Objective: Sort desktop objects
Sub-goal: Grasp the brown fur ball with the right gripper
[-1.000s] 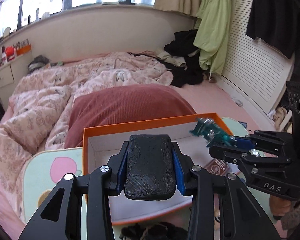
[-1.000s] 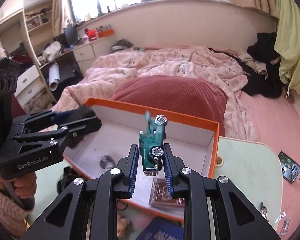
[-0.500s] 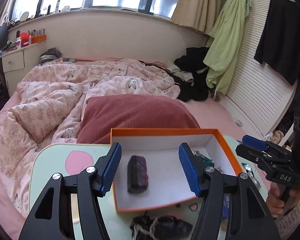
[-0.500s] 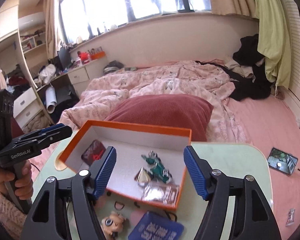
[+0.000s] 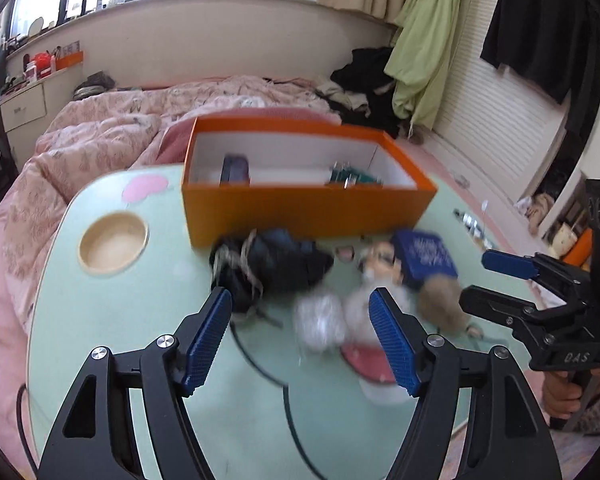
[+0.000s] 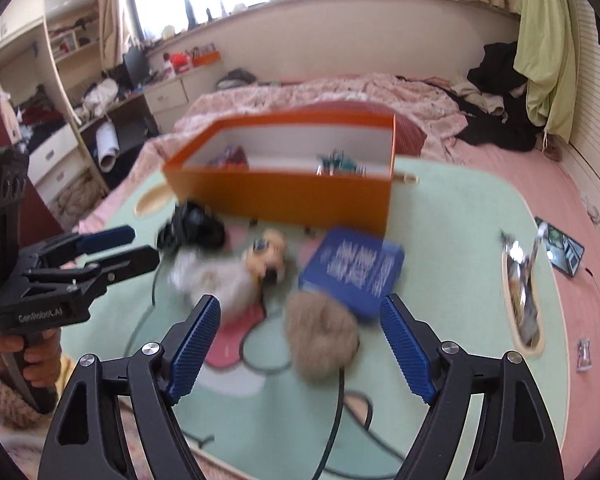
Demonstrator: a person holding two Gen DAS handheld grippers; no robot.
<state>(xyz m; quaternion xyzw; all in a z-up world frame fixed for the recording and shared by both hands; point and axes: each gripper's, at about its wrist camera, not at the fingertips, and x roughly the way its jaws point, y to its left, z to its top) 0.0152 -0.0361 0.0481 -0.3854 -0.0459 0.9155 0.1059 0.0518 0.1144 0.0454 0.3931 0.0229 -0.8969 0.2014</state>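
Left gripper (image 5: 300,334) jaws opening, empty; white fluffy item (image 5: 320,320) dead ahead between them, frame centre. Right gripper (image 6: 300,340) opening, empty; brown fluffy ball (image 6: 320,336), blurred, probably plush, just ahead. Orange box (image 5: 300,212) beyond, upper centre.

— How is the table (image 5: 112,320) laid out?
— A box (image 5: 300,210) is set at its far side, before a bed (image 5: 100,140). A toy car (image 5: 350,176) is held in the box.
— And nearer?
— A doll (image 6: 260,260) and a booklet (image 6: 352,266) are laid in front of the box, the booklet to the right.
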